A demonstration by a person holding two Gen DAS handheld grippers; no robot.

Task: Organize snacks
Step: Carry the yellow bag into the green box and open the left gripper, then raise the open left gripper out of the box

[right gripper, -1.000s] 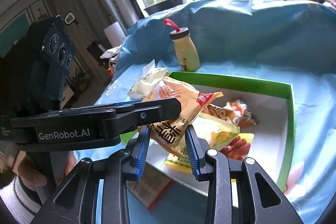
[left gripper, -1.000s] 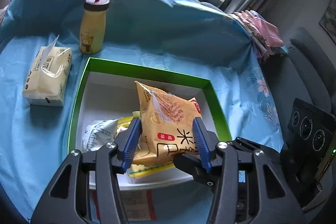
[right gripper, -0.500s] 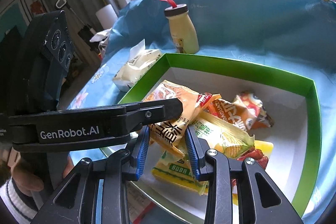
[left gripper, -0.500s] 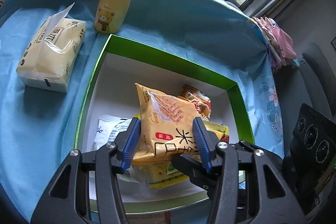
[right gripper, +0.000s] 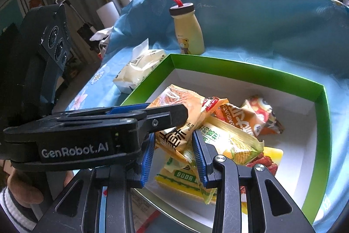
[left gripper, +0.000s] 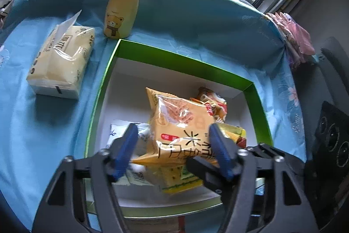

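Over the green box (left gripper: pixel 258 111), between our two grippers, we see the orange pack (left gripper: pixel 181 123) tilted above the other snacks (right gripper: pixel 237 123) that lie on the white floor. Our left gripper (left gripper: pixel 173 151) is opening, its blue pads standing clear of the pack's sides, while the right gripper (right gripper: pixel 174 155) comes in from the side with its jaws narrow around the pack's lower corner, though we cannot tell whether they pinch it. Beside the box on the blue cloth (left gripper: pixel 32 123) sit the tissues (left gripper: pixel 62 62) and the bottle (left gripper: pixel 121 10).
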